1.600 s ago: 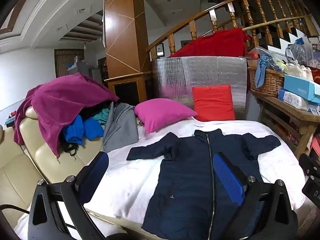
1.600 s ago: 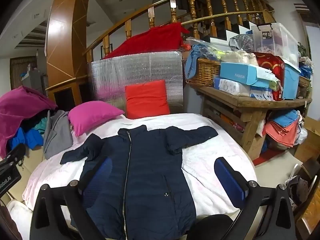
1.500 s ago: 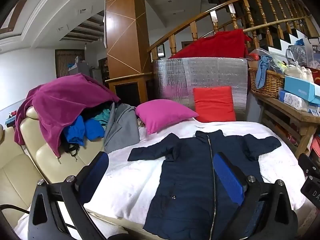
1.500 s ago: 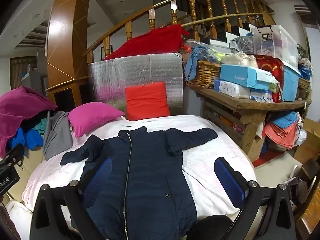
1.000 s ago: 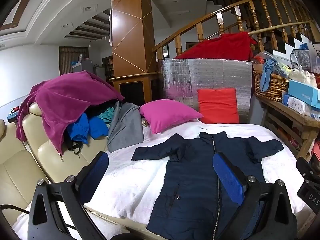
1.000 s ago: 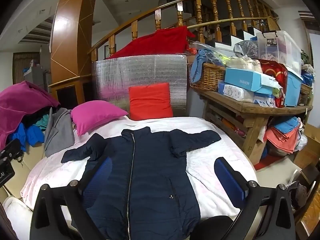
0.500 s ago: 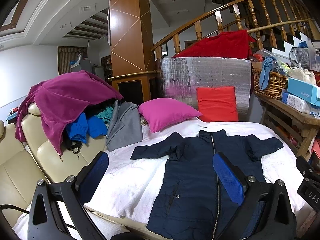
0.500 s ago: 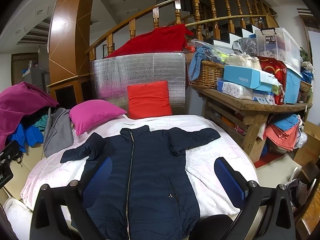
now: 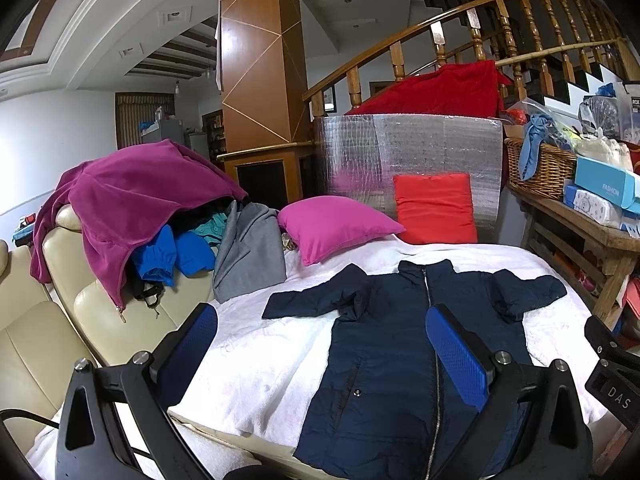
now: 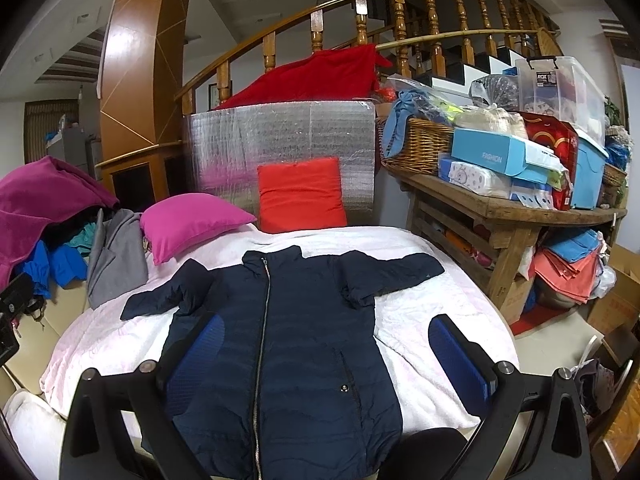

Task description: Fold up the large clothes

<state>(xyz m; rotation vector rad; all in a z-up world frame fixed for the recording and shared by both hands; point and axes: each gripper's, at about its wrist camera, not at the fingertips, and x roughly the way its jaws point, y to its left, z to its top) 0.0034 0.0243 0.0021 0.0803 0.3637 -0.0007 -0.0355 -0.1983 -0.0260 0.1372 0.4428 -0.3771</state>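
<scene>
A dark navy zip-up padded jacket (image 9: 396, 356) lies flat, front up and zipped, on a white cover (image 9: 260, 360), with both sleeves spread out to the sides. It also shows in the right wrist view (image 10: 292, 340). My left gripper (image 9: 320, 344) is open and empty, held above the jacket's near left part. My right gripper (image 10: 324, 344) is open and empty, held above the jacket's near hem. Neither touches the cloth.
A magenta pillow (image 9: 332, 226) and a red pillow (image 9: 434, 208) lie at the far end, before a silver foil board (image 10: 280, 152). A cream sofa (image 9: 80, 312) with piled clothes (image 9: 132, 200) stands left. A wooden bench (image 10: 500, 216) with boxes and a basket stands right.
Both views have shifted only slightly. The jacket lies as before and both grippers stay open.
</scene>
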